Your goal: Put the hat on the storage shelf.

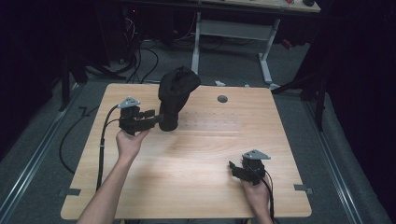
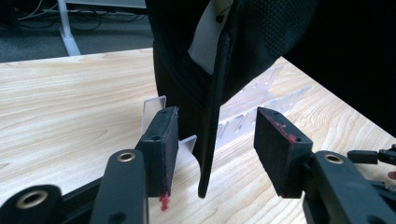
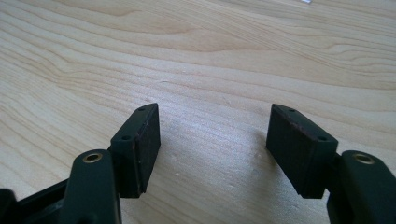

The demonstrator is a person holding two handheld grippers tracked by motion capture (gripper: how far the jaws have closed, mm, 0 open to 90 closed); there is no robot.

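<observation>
The left tool (image 2: 215,135) stood spread around the black garment's (image 1: 175,95) hanging edge; closing squarely on that seam looked wisest. The right tool (image 3: 215,140) rested spread over the counter (image 1: 201,154).

A light wooden table (image 1: 196,163) carries a clear plastic rack (image 1: 210,123).

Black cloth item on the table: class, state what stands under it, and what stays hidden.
Under the black cloth item, a clear plastic rack stands on the wooden table. The cloth covers the rack's upper part, so how it hangs there cannot be seen.
</observation>
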